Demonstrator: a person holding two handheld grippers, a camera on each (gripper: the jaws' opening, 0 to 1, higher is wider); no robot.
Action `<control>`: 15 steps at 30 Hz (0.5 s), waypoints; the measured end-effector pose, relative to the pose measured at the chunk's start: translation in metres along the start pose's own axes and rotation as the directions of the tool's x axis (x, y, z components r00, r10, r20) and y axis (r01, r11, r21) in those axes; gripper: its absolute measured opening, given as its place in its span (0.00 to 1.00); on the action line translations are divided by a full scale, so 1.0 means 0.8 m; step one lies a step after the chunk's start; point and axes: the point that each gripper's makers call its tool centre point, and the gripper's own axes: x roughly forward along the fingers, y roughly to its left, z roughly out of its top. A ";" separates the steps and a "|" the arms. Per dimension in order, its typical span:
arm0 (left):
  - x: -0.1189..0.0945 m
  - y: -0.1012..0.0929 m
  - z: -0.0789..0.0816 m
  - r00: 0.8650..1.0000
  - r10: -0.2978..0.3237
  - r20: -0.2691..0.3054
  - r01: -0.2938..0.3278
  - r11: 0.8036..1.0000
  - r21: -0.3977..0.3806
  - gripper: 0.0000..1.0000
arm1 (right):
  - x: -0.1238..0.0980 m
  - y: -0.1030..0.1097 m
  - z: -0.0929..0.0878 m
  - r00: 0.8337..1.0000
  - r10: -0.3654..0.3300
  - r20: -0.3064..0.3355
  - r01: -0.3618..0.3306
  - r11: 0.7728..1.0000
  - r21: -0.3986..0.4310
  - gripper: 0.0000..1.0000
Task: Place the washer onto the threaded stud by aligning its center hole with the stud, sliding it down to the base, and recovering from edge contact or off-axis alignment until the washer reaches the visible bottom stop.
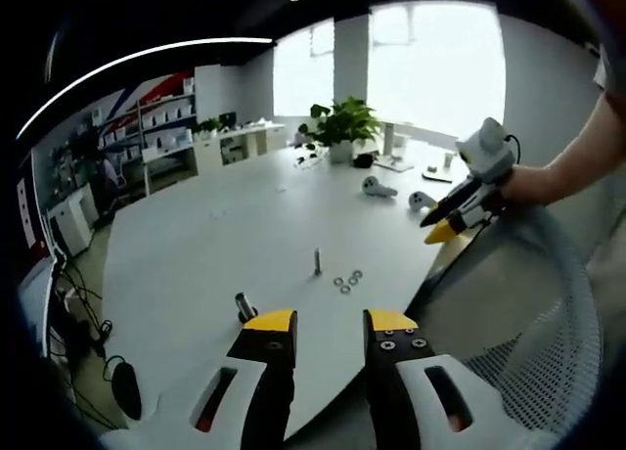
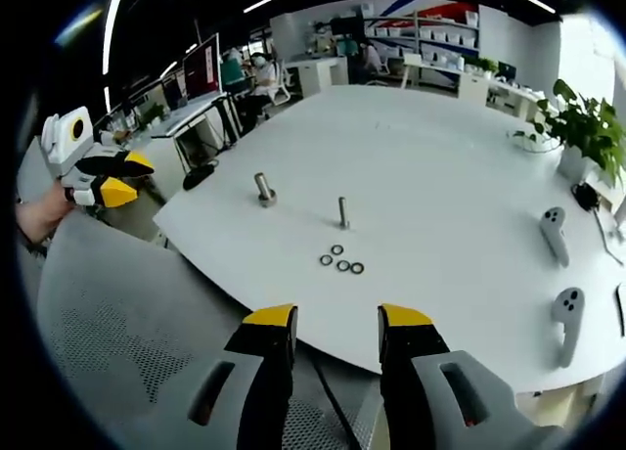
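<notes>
Lying beside the threaded stud point(image 2: 343, 212), four washers point(image 2: 341, 261) face both gaping, empty hand-held grippers point(image 2: 335, 325).

the washers point(image 2: 341, 260) by the threaded stud point(image 2: 343, 212) are too small to show their holes clearly. the plant point(image 2: 585, 127) is cut off at the right gripper view's edge.

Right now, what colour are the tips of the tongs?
Yellow tips on black tongs, seen best in the right gripper view.
</notes>
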 end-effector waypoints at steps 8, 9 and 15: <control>-0.002 0.011 0.002 1.000 0.026 0.014 -0.025 0.999 -0.044 0.25 | 0.002 -0.002 -0.005 1.000 -0.003 -0.019 0.003 1.000 -0.008 0.35; -0.002 0.011 0.002 1.000 0.027 0.015 -0.027 0.999 -0.046 0.25 | 0.001 -0.002 -0.005 1.000 -0.002 -0.019 0.001 1.000 -0.011 0.35; -0.002 0.009 0.003 0.999 0.035 0.015 -0.034 0.999 -0.036 0.25 | 0.000 -0.004 -0.004 1.000 -0.004 -0.012 0.004 1.000 -0.005 0.35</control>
